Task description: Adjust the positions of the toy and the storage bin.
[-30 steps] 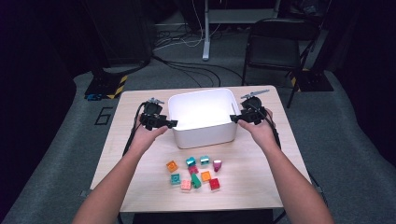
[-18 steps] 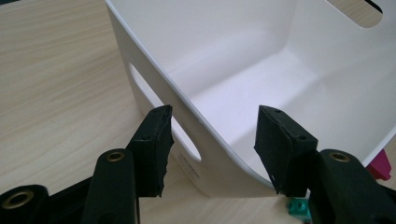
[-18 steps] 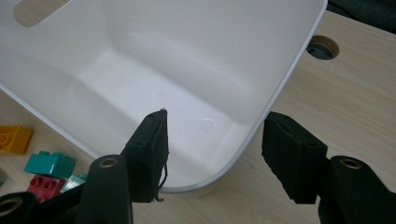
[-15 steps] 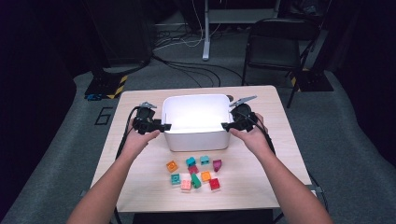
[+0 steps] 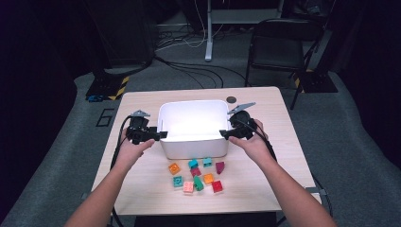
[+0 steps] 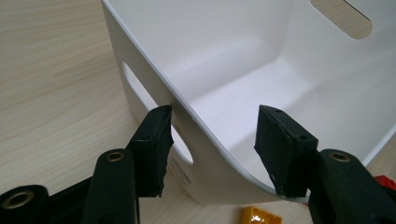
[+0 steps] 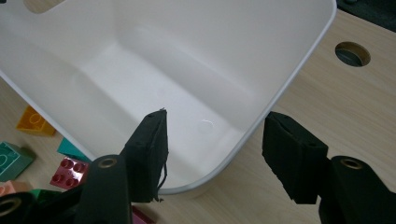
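Jaws, left: left gripper (image 5: 152, 135) straddles the left end wall of the white bin (image 5: 193, 142); in the left gripper view one pad sits outside by the handle slot (image 6: 154, 126) and one inside, with a gap showing on the inner side. They have just been closing with the wall between them, spread and not yet pinching.
Jaws, right: right gripper (image 5: 227, 133) stands spread across the bin's right near corner, one pad over the inside, one over bare desk; neither pad presses the rim (image 7: 261, 116).
Near zone: toy bricks (image 5: 196, 176) lie scattered on the desk (image 5: 265, 189), just in front of the bin's near wall.
Bin: empty, upright, at mid-desk, long axis running left to right between the two hands.
Key relation: each end wall lies straight ahead of its own jaws, so a squeeze at both ends would seem enough for a two-handed lift; both hands are about equally near.
Open room: bare wood at both ends and behind.
Far zone: cable hole (image 5: 231, 100) just past the bin's far right corner; beyond the far edge, a folding chair (image 5: 279, 42) and floor cables (image 5: 189, 71).
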